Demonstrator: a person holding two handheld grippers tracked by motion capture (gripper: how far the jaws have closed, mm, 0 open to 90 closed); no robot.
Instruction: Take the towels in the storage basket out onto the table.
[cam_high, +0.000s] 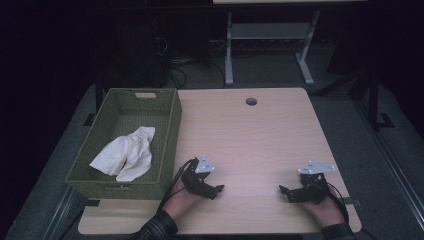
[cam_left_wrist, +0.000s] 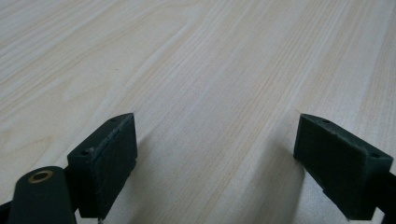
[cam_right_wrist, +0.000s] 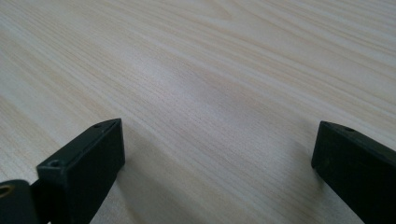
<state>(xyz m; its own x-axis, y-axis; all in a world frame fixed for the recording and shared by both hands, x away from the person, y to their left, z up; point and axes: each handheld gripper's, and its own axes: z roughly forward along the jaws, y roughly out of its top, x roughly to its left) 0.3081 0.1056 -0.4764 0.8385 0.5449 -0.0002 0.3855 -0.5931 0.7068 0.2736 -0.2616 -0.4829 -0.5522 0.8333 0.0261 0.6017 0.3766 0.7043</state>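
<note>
I take the basket (cam_high: 170, 125) as my landmark: it sits at the table's (cam_high: 260, 135) left edge, and the white cloth (cam_high: 126, 153) lies inside it, crumpled toward the near half, its long axis running from the near-left corner up toward the middle of the basket. My left gripper (cam_high: 212, 189) rests on the tabletop just right of the basket's near right corner, so it is plainly the nearer hand; my right gripper (cam_high: 287, 192) lies well apart from the basket, out toward the table's right side. From the left gripper the cloth lies to the left and a little farther off, over the basket's right wall, while the jaws point the other way, toward the table's middle. In the left gripper view (cam_left_wrist: 215, 163) the jaws stand wide apart with nothing but bare wood between them; the right gripper view (cam_right_wrist: 217, 172) shows the same, spread wide and holding nothing. I judge that any reach for the cloth means turning the left gripper round toward the basket and lifting it over the wall before coming down on the cloth.
</note>
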